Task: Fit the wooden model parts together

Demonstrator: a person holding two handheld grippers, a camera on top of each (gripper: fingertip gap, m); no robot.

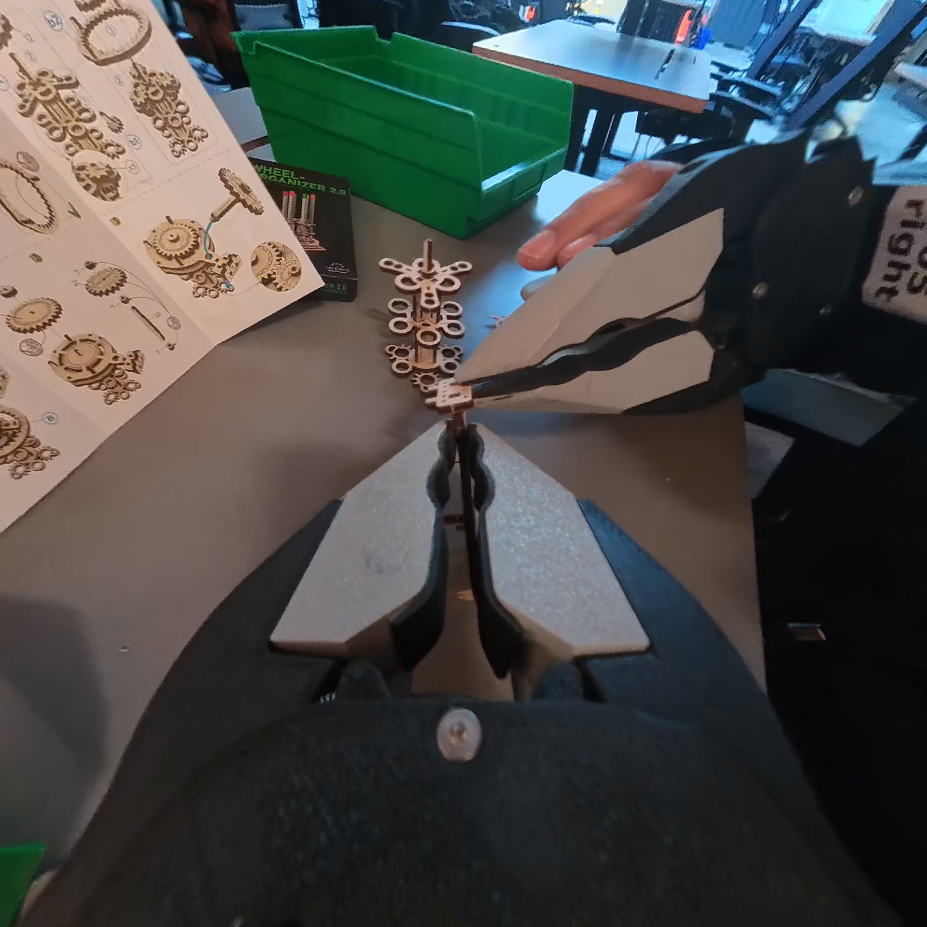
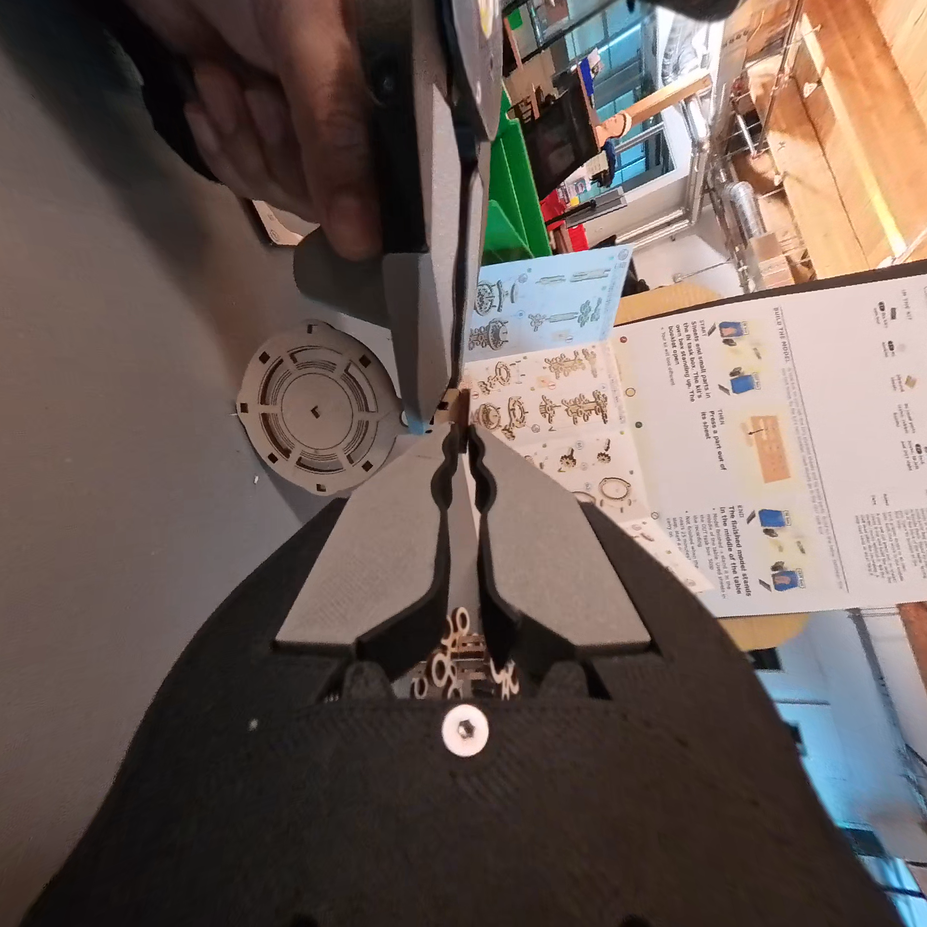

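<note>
My left gripper (image 1: pixel 457 429) is shut on a thin wooden part (image 1: pixel 459 419), seen edge-on between its fingers. My right gripper (image 1: pixel 471 396) comes in from the right, shut on a small notched wooden block (image 1: pixel 450 399). The block touches the top end of the thin part. In the right wrist view my right gripper (image 2: pixel 460 439) meets the left gripper (image 2: pixel 441 406) at the block (image 2: pixel 454 404). A wooden tower of ringed tiers (image 1: pixel 426 321) stands just behind on the grey table (image 1: pixel 251 451). A round slotted wooden disc (image 2: pixel 313 411) lies flat nearby.
An open instruction sheet (image 1: pixel 100 200) lies at the left, and a black kit box (image 1: pixel 316 225) stands behind it. A green bin (image 1: pixel 401 125) sits at the back. A white guide card (image 2: pixel 752 451) stands beyond the sheet. A hand (image 1: pixel 592 220) holds the right gripper.
</note>
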